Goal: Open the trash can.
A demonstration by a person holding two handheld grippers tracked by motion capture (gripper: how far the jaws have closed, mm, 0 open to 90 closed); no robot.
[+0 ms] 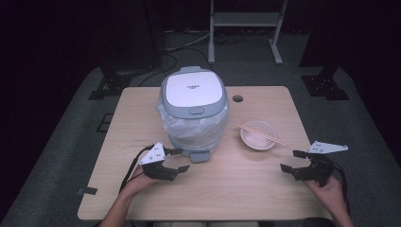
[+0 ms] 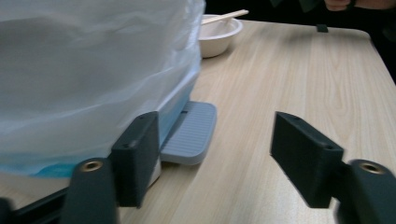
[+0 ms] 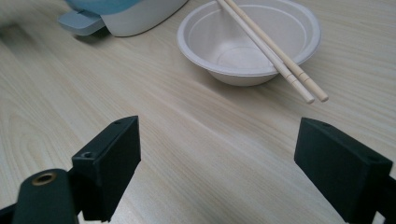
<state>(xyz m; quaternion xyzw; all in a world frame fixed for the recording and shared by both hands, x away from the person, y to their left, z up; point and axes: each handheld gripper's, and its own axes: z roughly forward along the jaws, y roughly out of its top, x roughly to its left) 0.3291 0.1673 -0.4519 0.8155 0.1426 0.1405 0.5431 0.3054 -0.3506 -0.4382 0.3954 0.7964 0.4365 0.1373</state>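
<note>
Altogether one bin, one bowl, two chopsticks.

You have a white bowl with chopsticks laid across its rim, well right of centre on the wooden table.

Looking along my left gripper: jaws apart, nothing between them but bare tabletop. Left jaw sits against the base of the bin, whose white plastic liner hangs down over the side. The grey foot pedal sticks out flat just beyond that jaw. Farther back, a white bowl with chopsticks lying across its rim. A hand at the top edge.
</note>
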